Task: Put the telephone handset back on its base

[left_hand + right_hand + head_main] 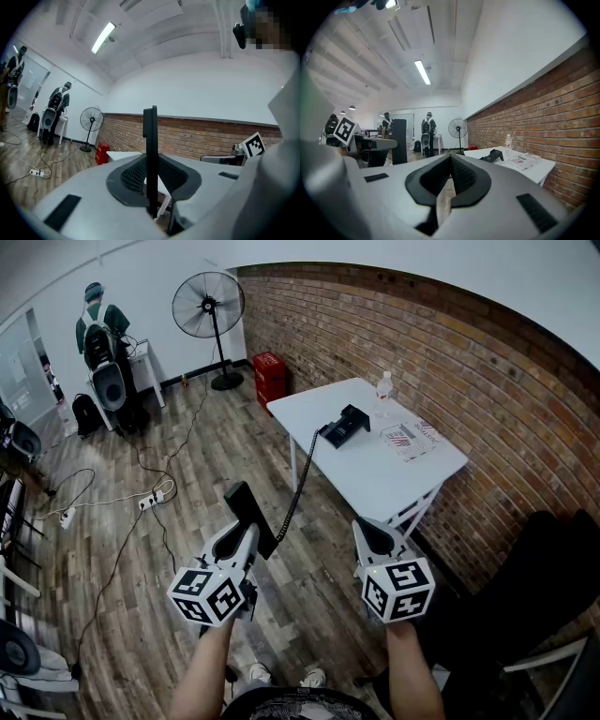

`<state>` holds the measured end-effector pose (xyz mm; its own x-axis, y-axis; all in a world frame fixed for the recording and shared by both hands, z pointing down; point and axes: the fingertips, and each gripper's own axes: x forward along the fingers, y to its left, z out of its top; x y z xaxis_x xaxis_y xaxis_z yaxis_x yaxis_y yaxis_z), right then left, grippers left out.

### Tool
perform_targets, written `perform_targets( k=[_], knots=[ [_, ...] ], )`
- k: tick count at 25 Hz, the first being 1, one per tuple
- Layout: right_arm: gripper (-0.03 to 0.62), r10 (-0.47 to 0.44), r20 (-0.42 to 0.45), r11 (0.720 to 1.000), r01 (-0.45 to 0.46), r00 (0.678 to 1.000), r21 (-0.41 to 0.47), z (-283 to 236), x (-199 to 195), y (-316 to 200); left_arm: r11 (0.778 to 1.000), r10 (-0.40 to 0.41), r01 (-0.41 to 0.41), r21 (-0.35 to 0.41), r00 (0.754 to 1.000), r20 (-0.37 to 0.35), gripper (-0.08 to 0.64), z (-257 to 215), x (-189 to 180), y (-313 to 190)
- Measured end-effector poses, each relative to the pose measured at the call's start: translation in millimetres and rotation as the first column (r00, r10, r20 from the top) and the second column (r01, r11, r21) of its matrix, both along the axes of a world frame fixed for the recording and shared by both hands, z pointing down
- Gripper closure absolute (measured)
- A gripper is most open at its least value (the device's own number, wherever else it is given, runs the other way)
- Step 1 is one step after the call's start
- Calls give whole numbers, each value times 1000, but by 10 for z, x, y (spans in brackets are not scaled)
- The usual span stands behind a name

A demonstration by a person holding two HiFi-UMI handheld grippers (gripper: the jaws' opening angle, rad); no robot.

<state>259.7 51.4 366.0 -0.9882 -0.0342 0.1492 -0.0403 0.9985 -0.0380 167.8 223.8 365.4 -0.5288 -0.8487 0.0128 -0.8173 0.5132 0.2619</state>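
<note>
Matt plastic handset [249,513], rough brick wall [487,362]

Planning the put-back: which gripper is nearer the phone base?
Right, seemingly. The right gripper is before the table, base ahead; the left gripper, holding the handset, is farther left.

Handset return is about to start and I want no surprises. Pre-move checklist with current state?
1. Handset clamped in the left hand-held gripper: ok, the jaws are shut on it.
2. Right hand-held gripper free to help: ok, the jaws are together with nothing between them.
3. Base on the table, cradle free: ok, nothing lies on it.
4. Cord unsnagged: ok, it runs from the base over the table edge to the handset.
5. Clutter near the base: ok, the bottle and papers sit apart from it.
6. Handset aligned to the cradle: cannot tell.
</note>
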Motion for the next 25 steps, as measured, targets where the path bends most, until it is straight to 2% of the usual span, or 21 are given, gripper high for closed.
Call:
perform_targets(
  k=[3,15,20,25],
  knots=[
    [591,-20,16,999,20,1000,-31,17,-9,1,1000,-4,4,-8,1000,2,486,34,-27,-36],
    [591,-62,11,998,62,998,-25,38,-317,-197,999,-37,37,-1,999,-16,486,109,-290,-205],
    [591,-59,13,998,60,998,-31,54,-578,-321,1000,-26,26,-5,1000,-15,486,131,-530,-344],
    [591,-47,8,998,47,999,-28,102,-968,-430,1000,-3,3,-6,1000,-12,486,178,-937,-503]
  ],
)
